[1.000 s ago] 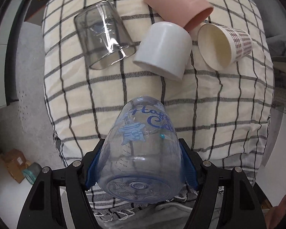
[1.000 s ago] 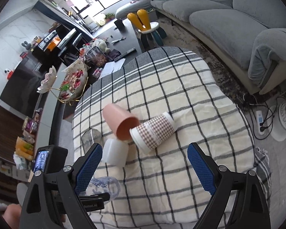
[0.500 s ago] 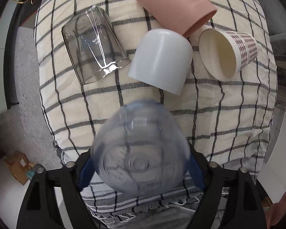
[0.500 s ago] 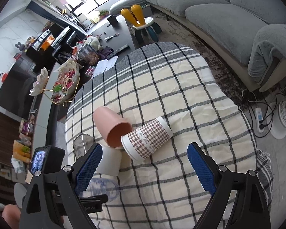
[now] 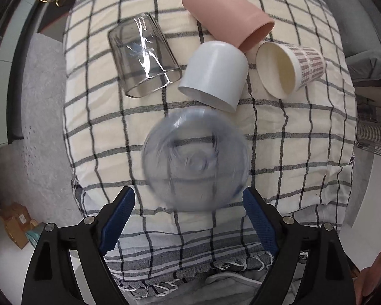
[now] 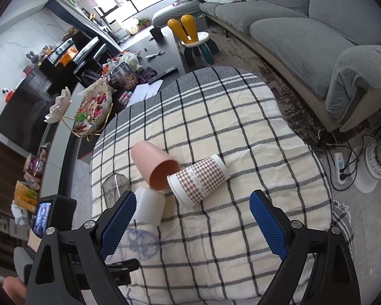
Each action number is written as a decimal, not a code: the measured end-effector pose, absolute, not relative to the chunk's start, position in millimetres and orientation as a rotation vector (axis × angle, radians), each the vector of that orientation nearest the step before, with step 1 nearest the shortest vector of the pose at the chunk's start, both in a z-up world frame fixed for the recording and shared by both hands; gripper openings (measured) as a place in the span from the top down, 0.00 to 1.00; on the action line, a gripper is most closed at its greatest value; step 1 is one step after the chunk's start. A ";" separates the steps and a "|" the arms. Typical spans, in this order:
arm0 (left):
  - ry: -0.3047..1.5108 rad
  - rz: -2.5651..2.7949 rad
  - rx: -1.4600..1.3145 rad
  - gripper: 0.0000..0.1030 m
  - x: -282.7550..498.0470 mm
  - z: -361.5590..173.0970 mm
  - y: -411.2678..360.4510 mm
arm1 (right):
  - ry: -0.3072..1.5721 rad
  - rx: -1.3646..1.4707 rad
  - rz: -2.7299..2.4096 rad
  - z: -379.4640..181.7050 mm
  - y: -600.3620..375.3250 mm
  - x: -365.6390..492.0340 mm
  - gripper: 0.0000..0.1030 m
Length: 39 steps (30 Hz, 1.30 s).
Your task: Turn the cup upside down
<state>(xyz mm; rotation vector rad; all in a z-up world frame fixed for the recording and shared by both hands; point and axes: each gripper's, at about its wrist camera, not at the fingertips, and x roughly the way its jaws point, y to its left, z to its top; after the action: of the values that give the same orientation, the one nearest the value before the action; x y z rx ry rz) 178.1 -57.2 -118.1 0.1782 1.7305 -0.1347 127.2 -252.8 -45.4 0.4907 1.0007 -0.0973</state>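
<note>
**Cup leaving the left jaws, base up**

Since the earlier frame my left gripper (image 5: 188,218) is spreading wide, releasing the clear blue cup (image 5: 195,160). It is sitting at twelve o'clock just beyond the fingertips, blurred, probably base toward me with its axis upright on the checked cloth (image 5: 292,139). My right gripper (image 6: 190,223) is hanging released, farther off.

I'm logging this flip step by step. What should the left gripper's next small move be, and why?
Probably back the left gripper straight away from the clear blue cup. Its jaws stand wide apart, no longer touching the cup, which shows its round base to the camera and looks set mouth-down on the checked cloth. The cup is blurred, so it may not have settled. The white cup sits close beyond.
</note>
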 end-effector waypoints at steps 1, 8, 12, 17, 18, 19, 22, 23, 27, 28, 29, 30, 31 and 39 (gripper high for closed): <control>1.713 -0.135 0.179 0.15 174.8 -113.7 -56.0 | 0.993 0.483 -0.096 -43.2 -251.3 123.6 0.12; 1.502 -0.135 0.164 0.15 133.5 -81.5 -50.7 | 0.932 0.399 -0.090 -27.4 -239.4 94.5 0.12; 1.332 -0.105 0.143 0.15 112.6 -59.2 -42.7 | 0.887 0.348 -0.093 -19.5 -231.8 76.6 0.12; 1.091 -0.042 0.127 0.12 80.6 -31.8 -30.7 | 0.799 0.278 -0.105 -7.5 -219.9 52.8 0.11; 1.052 -0.032 0.125 0.12 76.5 -27.2 -26.9 | 0.783 0.270 -0.105 -5.6 -218.6 49.4 0.10; 0.996 -0.013 0.125 0.10 68.8 -22.1 -24.1 | 0.767 0.261 -0.107 -3.6 -216.7 45.1 0.10; 0.883 0.022 0.126 0.06 53.1 -11.0 -17.6 | 0.710 0.226 -0.119 1.5 -210.5 30.1 0.10; 0.831 0.040 0.125 0.06 45.2 -6.4 -14.4 | 0.693 0.218 -0.121 2.3 -208.8 25.5 0.09; 0.717 0.081 0.131 0.02 25.3 1.3 -10.3 | 0.636 0.191 -0.135 3.8 -203.0 9.1 0.07; 0.700 0.086 0.131 0.00 20.9 2.4 -8.5 | 0.623 0.184 -0.138 3.3 -201.3 5.0 0.06; 0.677 0.091 0.124 0.00 15.3 3.6 -7.0 | 0.613 0.182 -0.137 2.7 -200.5 1.7 0.05; 0.664 0.096 0.120 0.00 11.8 4.2 -5.8 | 0.605 0.179 -0.138 2.2 -199.7 -1.2 0.05; 0.652 0.099 0.116 0.00 8.2 4.7 -4.9 | 0.599 0.174 -0.143 2.4 -198.3 -3.9 0.05; 0.626 0.106 0.078 0.00 -12.5 5.3 -1.5 | 0.508 0.105 -0.191 6.4 -189.6 -22.4 0.04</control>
<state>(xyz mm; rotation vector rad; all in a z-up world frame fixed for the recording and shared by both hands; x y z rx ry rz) -12.5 -1.5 5.3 0.0778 0.6261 0.1060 -22.4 -189.6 6.4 0.1047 0.5077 -0.1905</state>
